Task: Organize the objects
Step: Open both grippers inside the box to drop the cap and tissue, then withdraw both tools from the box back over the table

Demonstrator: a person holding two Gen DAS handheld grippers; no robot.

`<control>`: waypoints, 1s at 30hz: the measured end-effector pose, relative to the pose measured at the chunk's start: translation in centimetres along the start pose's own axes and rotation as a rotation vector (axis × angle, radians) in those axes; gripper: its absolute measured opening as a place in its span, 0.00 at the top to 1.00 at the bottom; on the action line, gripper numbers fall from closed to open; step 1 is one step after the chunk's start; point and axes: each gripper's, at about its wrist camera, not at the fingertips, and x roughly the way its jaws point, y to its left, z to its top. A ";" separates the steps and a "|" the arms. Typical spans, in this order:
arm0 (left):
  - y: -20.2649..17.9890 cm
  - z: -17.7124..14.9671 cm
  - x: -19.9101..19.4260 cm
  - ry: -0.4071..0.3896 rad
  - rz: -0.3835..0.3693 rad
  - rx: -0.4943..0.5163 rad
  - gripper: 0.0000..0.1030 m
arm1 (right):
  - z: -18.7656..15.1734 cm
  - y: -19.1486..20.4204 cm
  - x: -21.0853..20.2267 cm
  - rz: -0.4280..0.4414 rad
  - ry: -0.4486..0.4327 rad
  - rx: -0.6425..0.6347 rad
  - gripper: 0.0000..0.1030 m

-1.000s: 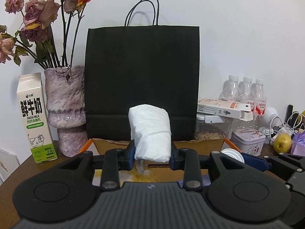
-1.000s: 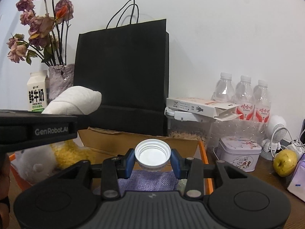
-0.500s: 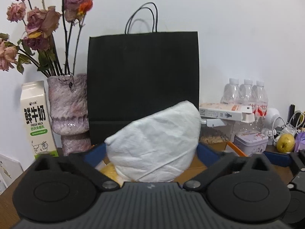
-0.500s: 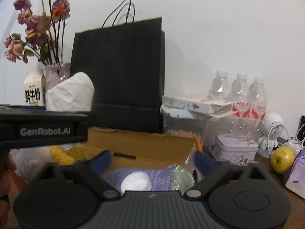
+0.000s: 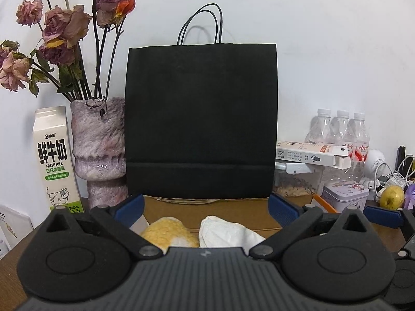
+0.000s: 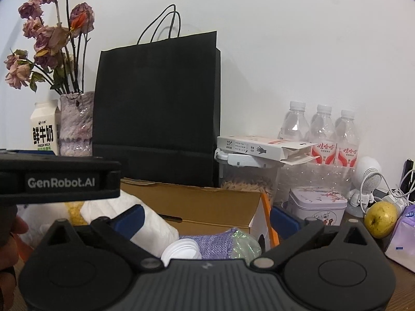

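My left gripper is open and empty above a cardboard box. A white tissue pack lies in the box beside a yellow plush toy. My right gripper is open and empty over the same box. Below it lie a white cap, a purple cloth and the white tissue pack. The left gripper's body shows at the left of the right wrist view.
A black paper bag stands behind the box. A vase of dried roses and a milk carton stand at the left. Water bottles, a jar, a tin and a pear crowd the right.
Both grippers opened. The tissue pack dropped from the left gripper into the box, and the white cap dropped from the right gripper onto the purple cloth.
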 end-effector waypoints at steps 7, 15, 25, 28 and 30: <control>0.9 -0.3 -0.7 -0.001 0.016 -0.021 0.00 | 0.0 -0.1 -0.4 -0.010 -0.005 0.008 0.00; 2.1 -0.7 -2.4 0.000 0.038 -0.059 0.00 | -0.4 0.1 -1.2 -0.011 -0.011 0.009 0.00; 2.6 -1.9 -5.7 -0.011 0.062 -0.058 0.00 | -1.6 0.3 -4.2 -0.019 -0.022 -0.002 0.00; 2.9 -2.3 -6.7 -0.005 0.066 -0.062 0.00 | -1.9 0.4 -5.3 -0.020 -0.021 -0.006 0.00; 3.0 -2.6 -7.4 0.000 0.068 -0.064 0.00 | -2.2 0.4 -6.0 -0.019 -0.021 -0.008 0.00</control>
